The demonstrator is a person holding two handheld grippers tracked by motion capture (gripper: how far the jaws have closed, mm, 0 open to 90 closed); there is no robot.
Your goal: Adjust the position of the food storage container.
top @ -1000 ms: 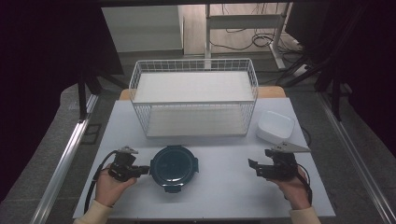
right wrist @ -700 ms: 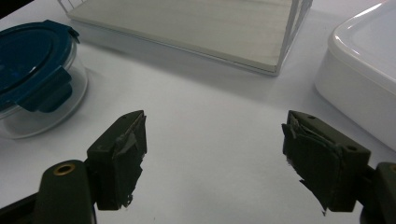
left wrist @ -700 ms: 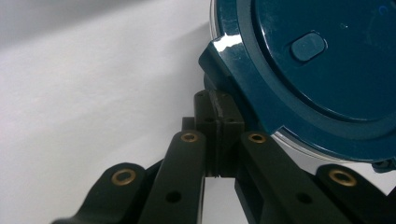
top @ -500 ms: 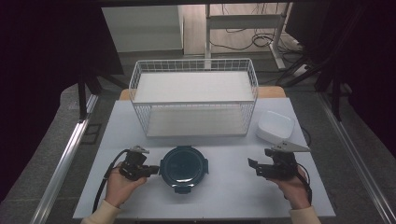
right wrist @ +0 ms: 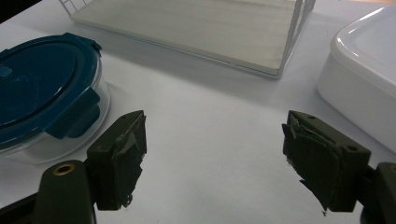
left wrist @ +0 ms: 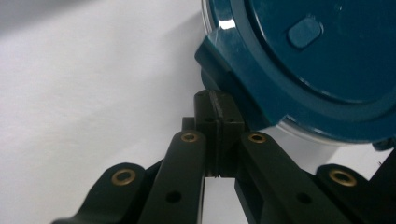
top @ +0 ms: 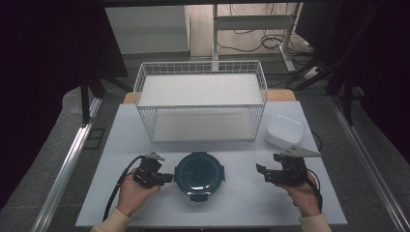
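A round clear container with a dark blue clip lid [top: 199, 175] [right wrist: 42, 93] sits on the white table at front centre. My left gripper [top: 164, 179] [left wrist: 218, 105] lies just left of it, jaws pressed together with nothing between them, tips touching the lid's side latch [left wrist: 229, 58]. Right of the container, my right gripper [top: 269, 166] [right wrist: 215, 140] hovers low over bare table, jaws wide apart and holding nothing.
A white wire basket [top: 200, 99] with a pale board floor [right wrist: 196, 23] stands at the back centre. At the right sits a white lidded box [top: 285, 129] [right wrist: 364, 79], just beyond my right gripper. Bare table [top: 241, 203] lies between container and right gripper.
My left gripper has slid right with its shut tips against the blue-lidded container, and the container has shifted right with it. The right gripper has stayed put.
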